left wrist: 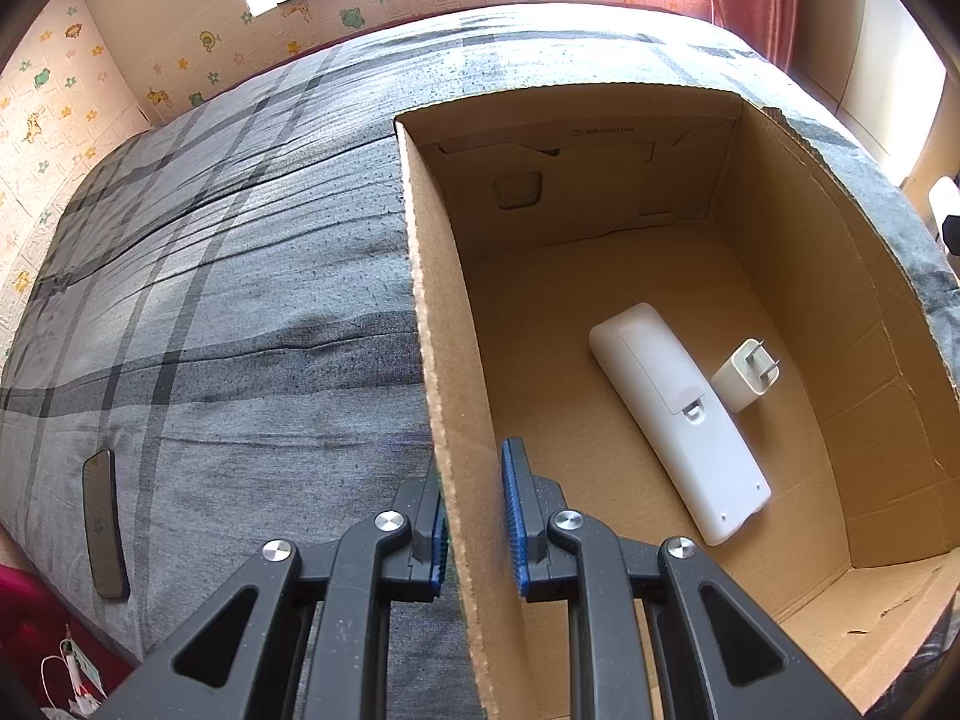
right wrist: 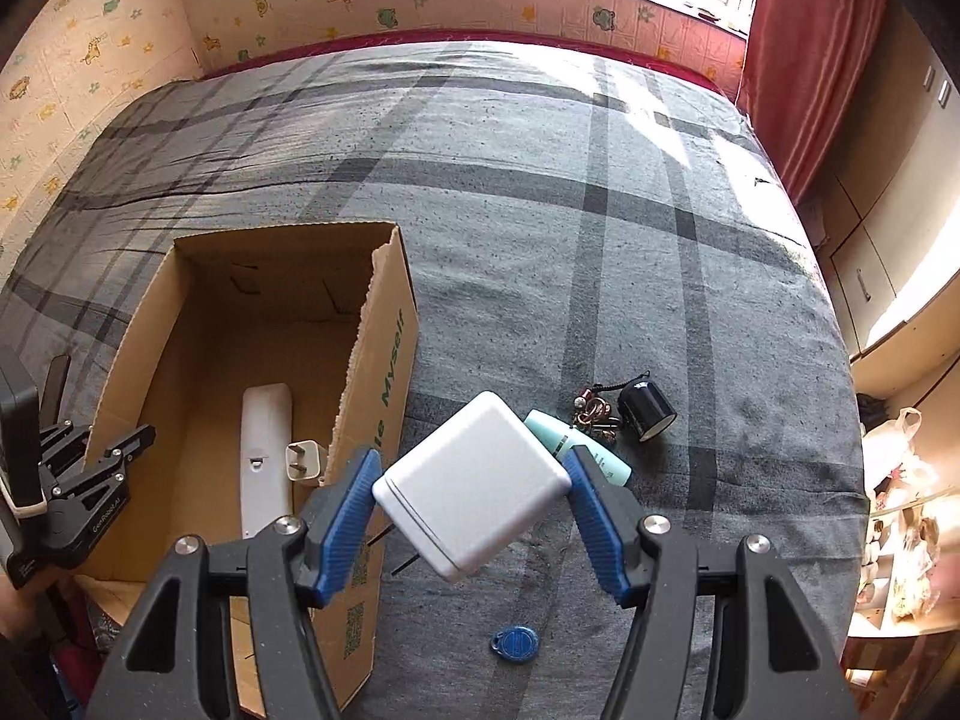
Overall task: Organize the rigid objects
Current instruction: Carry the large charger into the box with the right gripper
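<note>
An open cardboard box (left wrist: 438, 360) (right wrist: 384, 360) stands on the grey plaid bed. Inside lie a white remote (left wrist: 678, 420) (right wrist: 264, 456) and a white plug adapter (left wrist: 747, 375) (right wrist: 306, 461). My left gripper (left wrist: 474, 516) is shut on the box's left wall, one finger on each side; it also shows in the right wrist view (right wrist: 96, 468). My right gripper (right wrist: 474, 498) is shut on a white square case (right wrist: 474, 492), held above the bed just right of the box.
On the bed right of the box lie a teal tube (right wrist: 591, 450), a key ring (right wrist: 594, 414), a black cylinder (right wrist: 645, 411) and a blue fob (right wrist: 515, 642). A dark phone (left wrist: 103, 525) lies at the bed's left edge. Shelves (right wrist: 900, 516) stand at the right.
</note>
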Available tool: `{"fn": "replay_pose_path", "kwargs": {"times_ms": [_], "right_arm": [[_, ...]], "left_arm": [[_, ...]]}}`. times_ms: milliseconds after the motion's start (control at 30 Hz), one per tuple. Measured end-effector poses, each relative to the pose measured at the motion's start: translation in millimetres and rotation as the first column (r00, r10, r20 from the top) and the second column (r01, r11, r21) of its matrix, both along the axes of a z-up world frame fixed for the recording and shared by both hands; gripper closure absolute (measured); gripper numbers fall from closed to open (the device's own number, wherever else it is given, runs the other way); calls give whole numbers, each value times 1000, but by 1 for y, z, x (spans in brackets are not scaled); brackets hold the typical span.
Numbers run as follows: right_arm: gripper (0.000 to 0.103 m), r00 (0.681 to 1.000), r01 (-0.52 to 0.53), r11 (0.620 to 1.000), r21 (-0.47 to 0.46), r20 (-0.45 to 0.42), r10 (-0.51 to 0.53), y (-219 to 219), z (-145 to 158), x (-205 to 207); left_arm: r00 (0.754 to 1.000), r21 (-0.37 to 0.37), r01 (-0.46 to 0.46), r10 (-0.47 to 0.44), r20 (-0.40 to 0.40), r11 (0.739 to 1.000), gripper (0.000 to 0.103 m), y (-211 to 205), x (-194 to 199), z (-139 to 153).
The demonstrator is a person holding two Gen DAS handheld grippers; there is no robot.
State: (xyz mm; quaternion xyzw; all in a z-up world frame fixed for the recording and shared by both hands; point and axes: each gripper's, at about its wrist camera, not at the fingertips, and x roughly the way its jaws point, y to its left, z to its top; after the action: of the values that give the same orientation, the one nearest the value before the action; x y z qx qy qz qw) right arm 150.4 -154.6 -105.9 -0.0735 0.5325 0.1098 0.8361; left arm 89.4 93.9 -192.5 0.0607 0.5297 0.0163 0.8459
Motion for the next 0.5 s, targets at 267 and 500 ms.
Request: {"fn": "replay_pose_path", "kwargs": {"times_ms": [267, 500], "right_arm": [[36, 996, -82, 997, 14, 22, 82, 35, 15, 4], [36, 988, -153, 988, 29, 17, 153, 66, 16, 8]], "left_arm": [[1000, -10, -2, 2, 2, 1000, 85, 2, 0, -1], [1000, -11, -3, 3, 3, 1000, 85, 2, -1, -1]]}}
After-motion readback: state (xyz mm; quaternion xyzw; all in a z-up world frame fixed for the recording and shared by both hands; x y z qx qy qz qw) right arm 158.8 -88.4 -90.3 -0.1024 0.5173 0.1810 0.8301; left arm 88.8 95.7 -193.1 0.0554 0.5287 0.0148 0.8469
